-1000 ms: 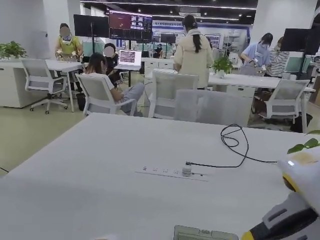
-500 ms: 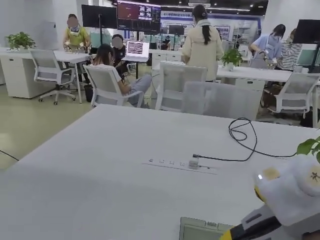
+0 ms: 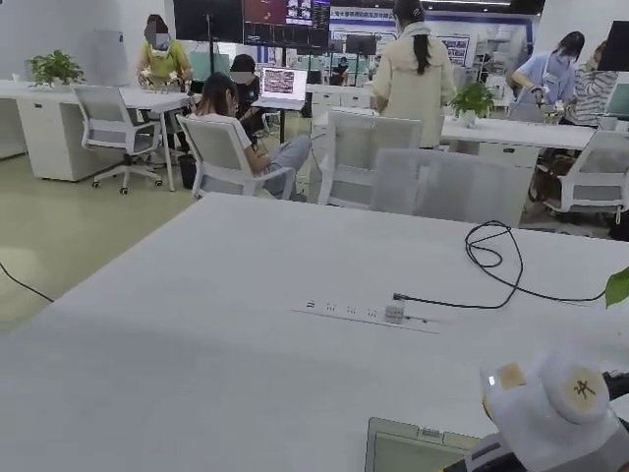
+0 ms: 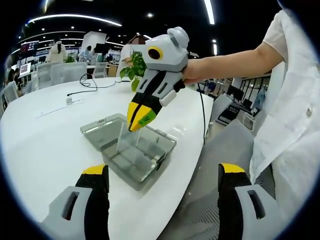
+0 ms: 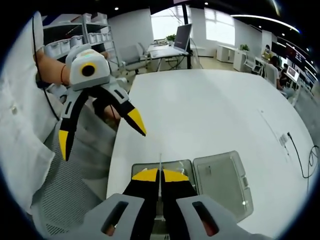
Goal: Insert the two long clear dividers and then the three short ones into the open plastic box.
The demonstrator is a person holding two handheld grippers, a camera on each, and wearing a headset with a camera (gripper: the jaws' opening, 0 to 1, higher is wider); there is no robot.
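Right tool point(image 4: 136, 122) clamped on a clear divider point(image 4: 121, 143), hanging upright into the open box point(image 4: 165, 146) near the surface point(image 4: 45, 135) edge. Left tool point(image 5: 102, 140) spread, empty. Head camera has dipped toward the box; insertion likely just starting.

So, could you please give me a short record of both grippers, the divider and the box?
right gripper: shut on a thin clear plastic divider, held upright
divider position: over the base of the clear open plastic box; whether it is seated is unclear
left gripper: open, holding nothing
support: box lies on a white table
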